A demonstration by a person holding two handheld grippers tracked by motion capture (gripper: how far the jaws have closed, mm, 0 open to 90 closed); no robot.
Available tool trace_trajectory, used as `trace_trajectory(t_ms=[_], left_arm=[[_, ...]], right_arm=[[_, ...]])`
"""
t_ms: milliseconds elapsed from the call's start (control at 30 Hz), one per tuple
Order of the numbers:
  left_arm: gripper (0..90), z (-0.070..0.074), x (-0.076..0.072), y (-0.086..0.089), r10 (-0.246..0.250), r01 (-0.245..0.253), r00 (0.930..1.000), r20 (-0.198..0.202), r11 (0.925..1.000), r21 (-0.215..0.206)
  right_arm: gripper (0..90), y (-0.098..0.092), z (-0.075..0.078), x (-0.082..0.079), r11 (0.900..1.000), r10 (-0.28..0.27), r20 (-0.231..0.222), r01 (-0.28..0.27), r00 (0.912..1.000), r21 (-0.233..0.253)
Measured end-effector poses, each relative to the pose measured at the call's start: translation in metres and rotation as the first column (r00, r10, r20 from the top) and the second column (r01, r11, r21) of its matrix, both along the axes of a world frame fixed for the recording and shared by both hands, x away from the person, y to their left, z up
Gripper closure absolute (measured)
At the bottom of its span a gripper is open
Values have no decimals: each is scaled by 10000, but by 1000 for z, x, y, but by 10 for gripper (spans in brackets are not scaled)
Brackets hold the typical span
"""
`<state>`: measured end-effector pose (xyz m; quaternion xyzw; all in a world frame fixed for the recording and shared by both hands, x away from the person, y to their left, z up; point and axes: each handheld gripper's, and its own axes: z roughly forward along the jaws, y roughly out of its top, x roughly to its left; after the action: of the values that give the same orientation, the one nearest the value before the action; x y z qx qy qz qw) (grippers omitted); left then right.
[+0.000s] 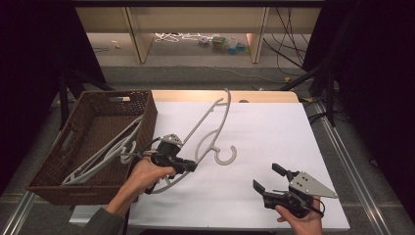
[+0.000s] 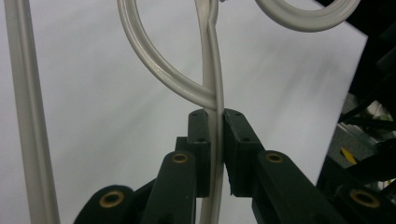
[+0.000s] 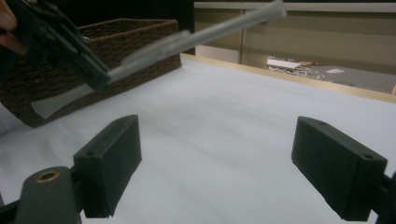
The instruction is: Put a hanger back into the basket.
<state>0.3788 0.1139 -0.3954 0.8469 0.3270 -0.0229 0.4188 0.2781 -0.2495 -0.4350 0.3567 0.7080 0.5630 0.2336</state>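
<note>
Left gripper (image 1: pixel 188 165): I have its jaws clamped on the grey hanger's (image 1: pixel 208 128) bar, left of centre in the high view.
Hanger: lifted off the white table (image 1: pixel 274 127), slanting toward upper centre, hook (image 1: pixel 226 155) near the middle.
Right gripper (image 1: pixel 268 178): I see its jaws spread wide with nothing between them, lower right, over the table.
Basket (image 1: pixel 147 115): left of frame, more grey hangers (image 1: pixel 105 154) inside.

left gripper (image 2: pixel 215 140) has both black jaws pinched tight on a thin bar of the pale grey hanger (image 2: pixel 211 70), which runs straight up between them; a curved arm branches off just above the jaws, white table (image 2: pixel 93 116) behind.
</note>
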Motion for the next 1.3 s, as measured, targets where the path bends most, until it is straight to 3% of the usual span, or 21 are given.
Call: trace_trajectory(t_ms=[233,367,433,533,600,633,767,967,1100,1200,1233,1300], left_arm=[[818,25,-3,5,81,-62,9995,294,9980,-632],[818,37,1,10,88,-63,9994,342,9972,-744],[818,43,2,14,136,-106,9994,331,9960,-890],[819,57,3,21,126,-83,9994,324,9913,-1311],[819,67,3,25,99,-37,9989,467,9915,-1299],[819,72,3,28,160,-92,9987,476,9903,-1389],[819,90,6,42,400,-302,9969,674,9895,-1411],[819,107,6,67,775,-674,9914,1052,9930,-967],[819,112,4,85,1013,-934,9866,1277,9934,-668],[819,112,4,96,1173,-1094,9845,1301,9918,-662],[819,111,6,101,1237,-1170,9801,1553,9918,-512],[819,109,5,106,1278,-1191,9816,1418,9906,-678]], right_arm=[[167,-1,-1,1,10000,-88,-25,89,10000,39],[167,0,-2,2,10000,-63,58,62,10000,74],[167,-2,0,0,9997,-163,-131,160,9998,-195],[167,0,-2,2,9999,-84,31,83,10000,89],[166,-1,-1,1,9999,-109,-121,108,9999,-92],[167,-1,-2,2,9999,-93,29,93,10000,73],[167,-2,-1,2,9999,-145,-7,145,9999,-37],[167,-1,-1,2,9999,-92,19,92,10000,72],[166,-2,-1,1,9998,-150,-90,149,9998,-154],[166,0,-2,2,9999,-100,75,100,9999,70],[166,0,-2,2,9999,-102,38,102,9999,74],[166,0,-2,2,9999,-113,4,113,9999,75]])
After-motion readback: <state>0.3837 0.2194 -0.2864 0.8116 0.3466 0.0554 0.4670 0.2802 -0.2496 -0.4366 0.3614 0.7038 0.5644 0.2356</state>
